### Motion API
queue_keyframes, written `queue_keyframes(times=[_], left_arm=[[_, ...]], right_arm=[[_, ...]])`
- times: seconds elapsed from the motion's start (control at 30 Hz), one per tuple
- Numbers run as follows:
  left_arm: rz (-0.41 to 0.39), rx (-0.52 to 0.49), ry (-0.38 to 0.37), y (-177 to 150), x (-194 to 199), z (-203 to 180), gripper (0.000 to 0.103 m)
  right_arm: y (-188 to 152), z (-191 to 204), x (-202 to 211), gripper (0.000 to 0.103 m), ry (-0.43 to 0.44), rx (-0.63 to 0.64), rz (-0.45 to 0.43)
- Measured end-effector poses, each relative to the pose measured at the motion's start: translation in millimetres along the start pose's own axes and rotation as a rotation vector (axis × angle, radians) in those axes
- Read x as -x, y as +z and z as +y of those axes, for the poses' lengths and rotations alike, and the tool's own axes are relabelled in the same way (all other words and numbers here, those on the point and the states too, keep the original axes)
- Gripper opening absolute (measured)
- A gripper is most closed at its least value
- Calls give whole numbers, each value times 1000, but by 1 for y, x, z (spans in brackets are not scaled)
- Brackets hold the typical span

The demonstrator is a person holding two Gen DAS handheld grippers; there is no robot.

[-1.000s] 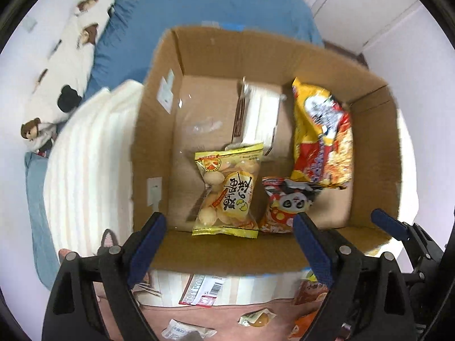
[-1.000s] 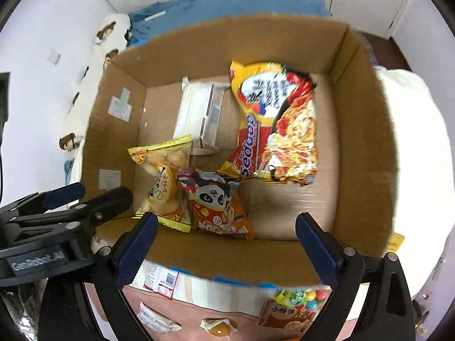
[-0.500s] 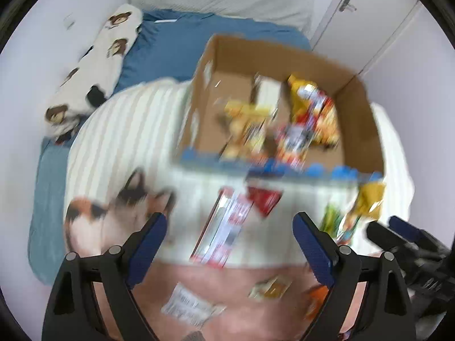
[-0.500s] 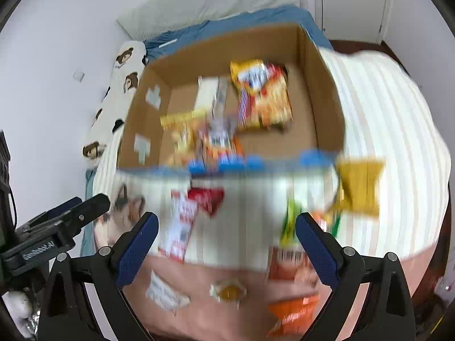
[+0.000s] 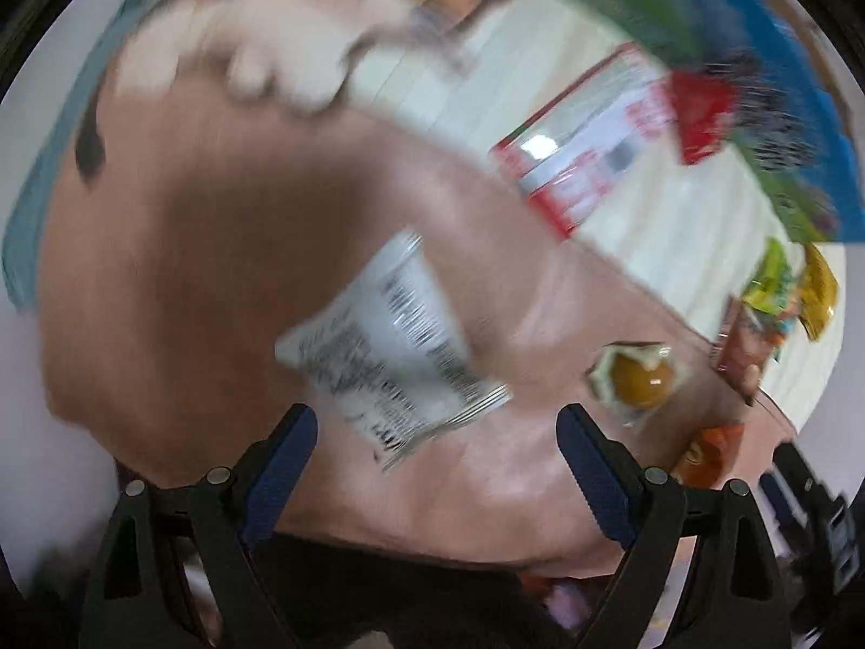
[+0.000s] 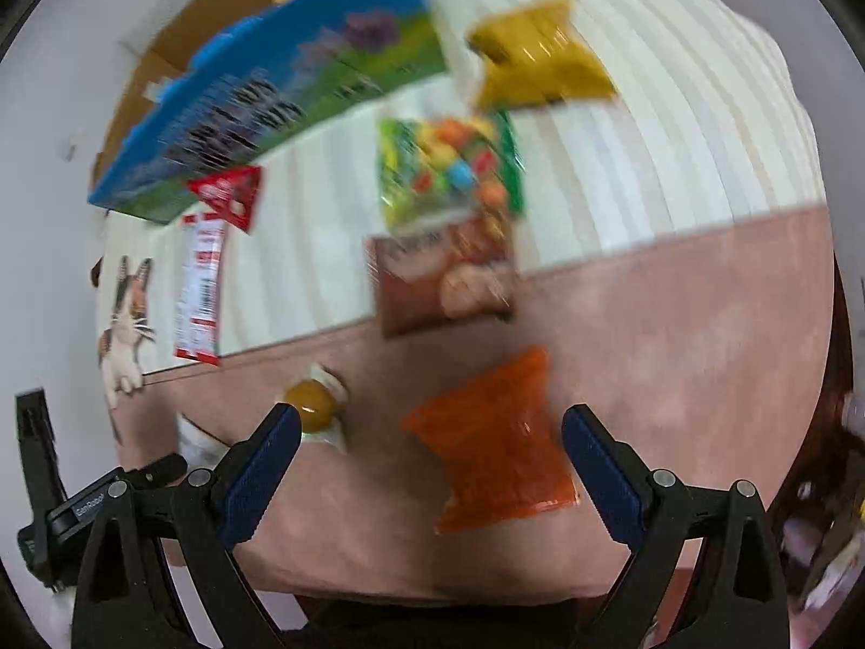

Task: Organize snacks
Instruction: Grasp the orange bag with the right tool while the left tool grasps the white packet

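Observation:
Both views are blurred by motion. My left gripper [image 5: 435, 435] is open above a white packet with black print [image 5: 389, 340] lying on the pink part of the blanket [image 5: 227, 227]. My right gripper [image 6: 430, 441] is open over an orange packet [image 6: 492, 438], nothing pressed between its fingers. A small round yellow snack [image 6: 313, 405] lies just off its left fingertip, also seen as the yellow snack [image 5: 640, 376]. Further off lie a brown packet [image 6: 443, 276], a green candy bag [image 6: 448, 167], a yellow bag [image 6: 540, 54], a red-and-white packet [image 6: 200, 292] and a small red packet [image 6: 230, 194].
The cardboard box with a blue-and-green printed outer side [image 6: 281, 92] stands at the far edge of the cream striped blanket [image 6: 676, 124]. A cat picture [image 6: 127, 319] is printed on the blanket at left. The left gripper's body [image 6: 48, 492] shows at the lower left.
Both grippers have pulled back from over the box and come down toward the loose snacks on the blanket. The left view has also rolled. Both stay open and hold nothing.

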State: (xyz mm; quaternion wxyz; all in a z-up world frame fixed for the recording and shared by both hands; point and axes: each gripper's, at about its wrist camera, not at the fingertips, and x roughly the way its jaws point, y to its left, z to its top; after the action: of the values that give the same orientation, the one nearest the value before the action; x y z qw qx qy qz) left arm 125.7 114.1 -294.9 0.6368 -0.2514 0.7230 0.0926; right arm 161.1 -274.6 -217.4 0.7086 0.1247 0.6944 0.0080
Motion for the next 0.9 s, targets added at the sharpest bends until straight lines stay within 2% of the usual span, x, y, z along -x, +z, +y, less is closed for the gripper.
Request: queue_keyframes(times=[0.2,0.33,0.4,0.43,0.47,0.57,0.7,0.73,0.8,0.9], left_arm=[[88,204,-108,7,-35,34,91],[53,228,-141,13,-42,34,89],[28,214,-117,15,-43,29,77],[7,197,-96,15,-41,25,72],[-18,161,-63,16,-39,18,69],[-75,44,13,15,-36,-5,67],[-145,-153,91,12,-32,-39,66],[-160,-223,119,10,-32,-50,66],[-185,-315,156,6,-32,-66,66],[-188,-398,196,2,-37,-81,66]], right_arm=[[-17,-20,-20,99,-36,-58,5],[-24,-25,-35,99,-36,-66,33],[-25,-26,-40,97,-40,-61,36],[-26,-26,-42,90,-53,-57,29],[-25,-26,-43,79,-67,-47,24],[-27,-26,-46,64,-100,-28,-7],[-31,-25,-49,59,-117,-4,-13],[-32,-25,-49,55,-110,1,-10],[-35,-19,-51,54,-90,19,0],[-39,-10,-54,54,-77,47,11]])
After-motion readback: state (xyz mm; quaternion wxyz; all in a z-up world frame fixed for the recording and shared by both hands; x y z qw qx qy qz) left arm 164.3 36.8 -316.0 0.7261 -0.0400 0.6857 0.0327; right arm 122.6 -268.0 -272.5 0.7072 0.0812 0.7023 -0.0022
